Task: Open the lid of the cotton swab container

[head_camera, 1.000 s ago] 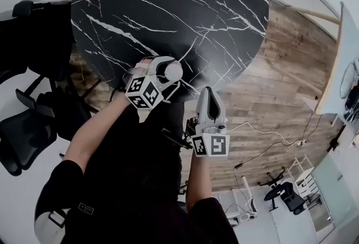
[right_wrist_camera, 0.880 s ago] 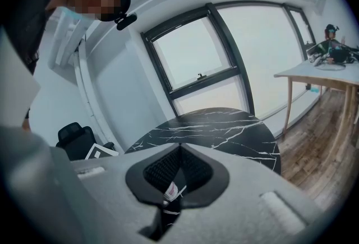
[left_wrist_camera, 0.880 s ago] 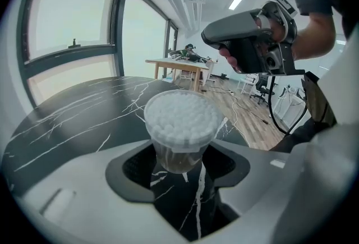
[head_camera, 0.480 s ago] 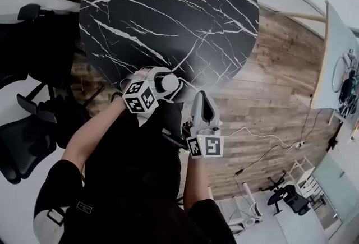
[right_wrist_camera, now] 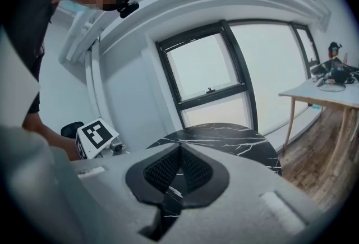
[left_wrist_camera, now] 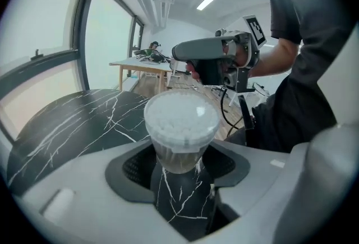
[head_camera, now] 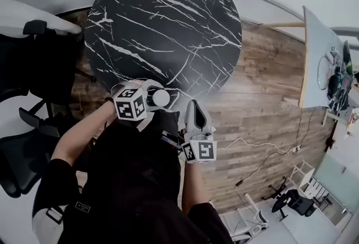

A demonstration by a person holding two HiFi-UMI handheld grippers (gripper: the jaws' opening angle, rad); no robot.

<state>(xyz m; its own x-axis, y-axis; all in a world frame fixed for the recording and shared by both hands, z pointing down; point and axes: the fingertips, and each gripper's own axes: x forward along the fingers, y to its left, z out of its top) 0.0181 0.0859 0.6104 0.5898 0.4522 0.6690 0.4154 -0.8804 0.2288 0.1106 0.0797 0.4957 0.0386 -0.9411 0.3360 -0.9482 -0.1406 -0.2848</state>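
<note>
The cotton swab container [left_wrist_camera: 181, 128] is a clear round tub packed with white swab tips, and its clear lid sits on top. My left gripper [left_wrist_camera: 180, 167] is shut on the tub's lower body and holds it upright. In the head view the container [head_camera: 161, 97] and left gripper [head_camera: 152, 93] hang just past the near edge of the black marble table [head_camera: 162, 18]. My right gripper [head_camera: 191, 106] is shut and empty, a little to the right of the tub and apart from it. In the left gripper view the right gripper [left_wrist_camera: 179, 52] shows behind the lid.
Black chairs [head_camera: 33, 58] stand at the left of the round table. Wooden floor [head_camera: 263, 102] with a white cable [head_camera: 258, 144] lies to the right. A white desk [head_camera: 317, 63] with clutter stands at the far right. Windows [right_wrist_camera: 207, 77] rise beyond the table [right_wrist_camera: 224, 136].
Both grippers have drawn back from the table's edge toward the person's body. The tub stays in the left jaws. The head view has shifted, so the table sits higher and smaller.
</note>
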